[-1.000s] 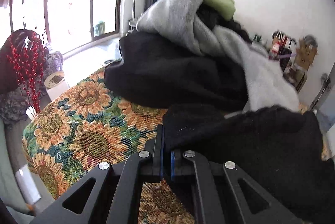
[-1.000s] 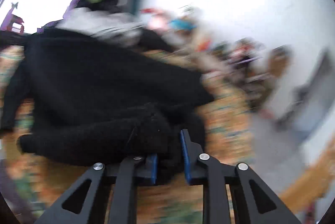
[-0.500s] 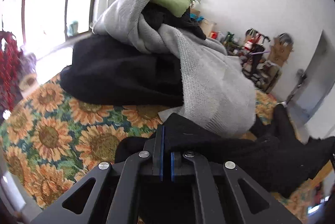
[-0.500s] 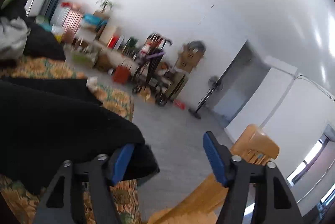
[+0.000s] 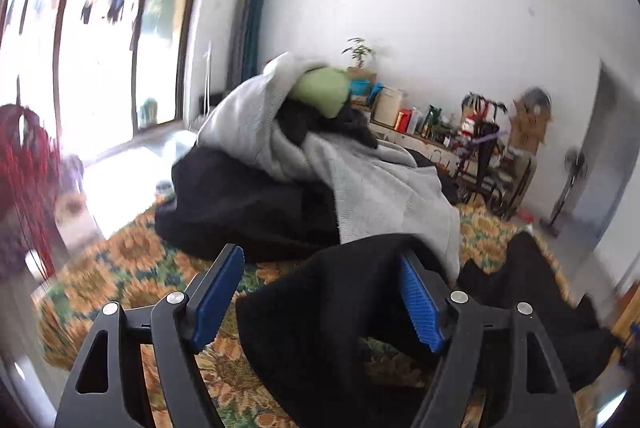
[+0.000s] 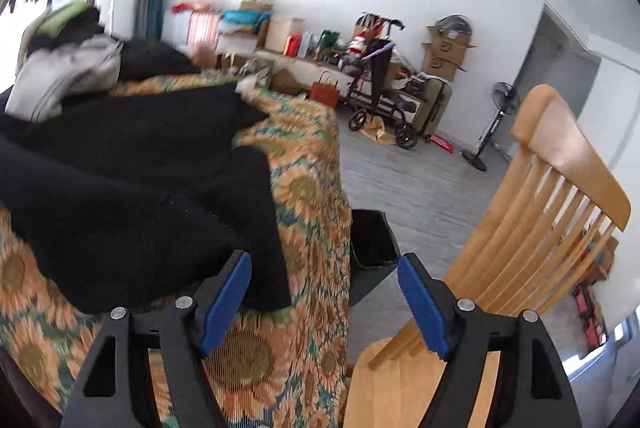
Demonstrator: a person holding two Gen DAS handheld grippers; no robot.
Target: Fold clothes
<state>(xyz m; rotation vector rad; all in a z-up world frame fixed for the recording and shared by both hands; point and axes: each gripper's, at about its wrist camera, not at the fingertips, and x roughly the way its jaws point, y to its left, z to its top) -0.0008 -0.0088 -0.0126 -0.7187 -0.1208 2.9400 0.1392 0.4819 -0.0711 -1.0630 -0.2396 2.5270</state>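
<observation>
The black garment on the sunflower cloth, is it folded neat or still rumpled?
Rumpled. The black garment lies in loose, uneven layers on the sunflower cloth, one corner hanging toward the edge; no flat, squared fold shows.

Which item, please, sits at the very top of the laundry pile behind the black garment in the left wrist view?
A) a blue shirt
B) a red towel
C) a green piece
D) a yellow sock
C: a green piece pokes out at the top of the pile, wrapped by the grey garment.
</observation>
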